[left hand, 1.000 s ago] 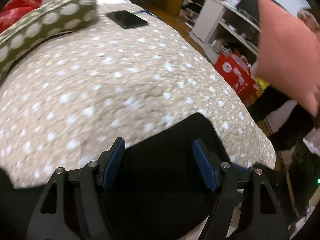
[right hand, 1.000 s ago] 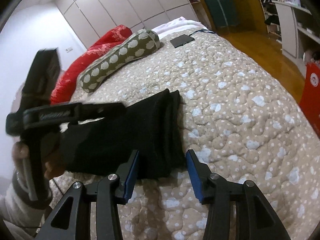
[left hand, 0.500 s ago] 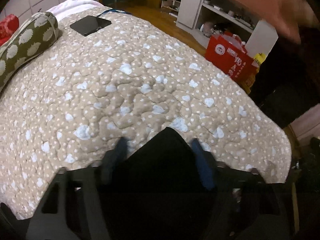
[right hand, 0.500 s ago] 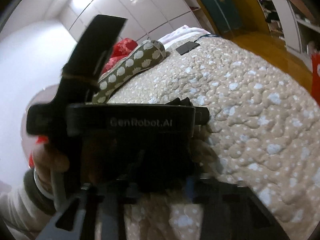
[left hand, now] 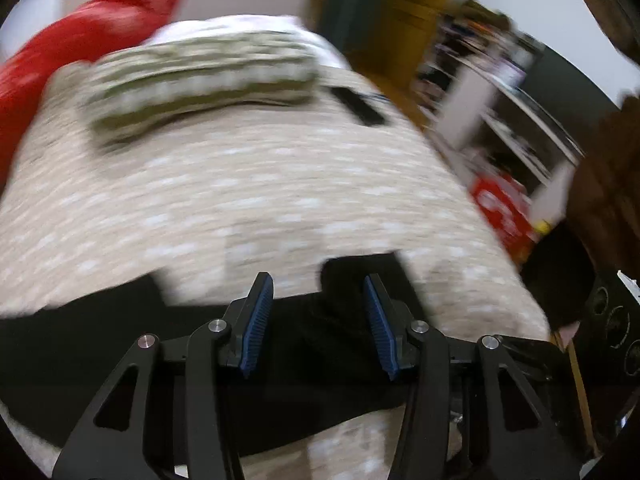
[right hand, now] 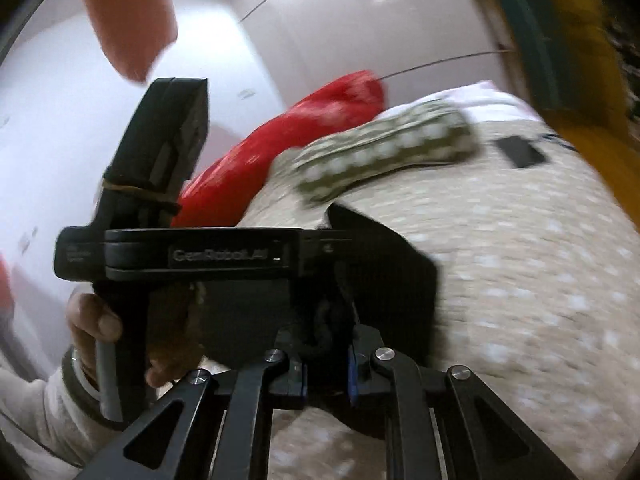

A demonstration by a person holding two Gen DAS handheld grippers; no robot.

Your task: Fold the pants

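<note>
The black pants [left hand: 320, 344] lie folded on the beige dotted bedspread [left hand: 260, 184]. My left gripper [left hand: 318, 320] is open, its blue pads just above the black cloth with nothing between them. In the right wrist view the pants [right hand: 400, 280] show as a dark folded block. My right gripper [right hand: 326, 364] is shut on a bunched edge of the pants. The left gripper's black body [right hand: 192, 256] and the hand holding it fill the left of that view and hide part of the pants.
A green spotted bolster [left hand: 200, 80] and a red pillow [left hand: 80, 40] lie at the head of the bed. A black phone-like slab [left hand: 360, 108] lies near the bolster. Shelves and a red box [left hand: 504, 208] stand past the bed's right edge.
My right gripper has closed onto the pants' edge. My left gripper swung from the bed's right side toward the head of the bed, staying open. Both views are blurred by motion.
</note>
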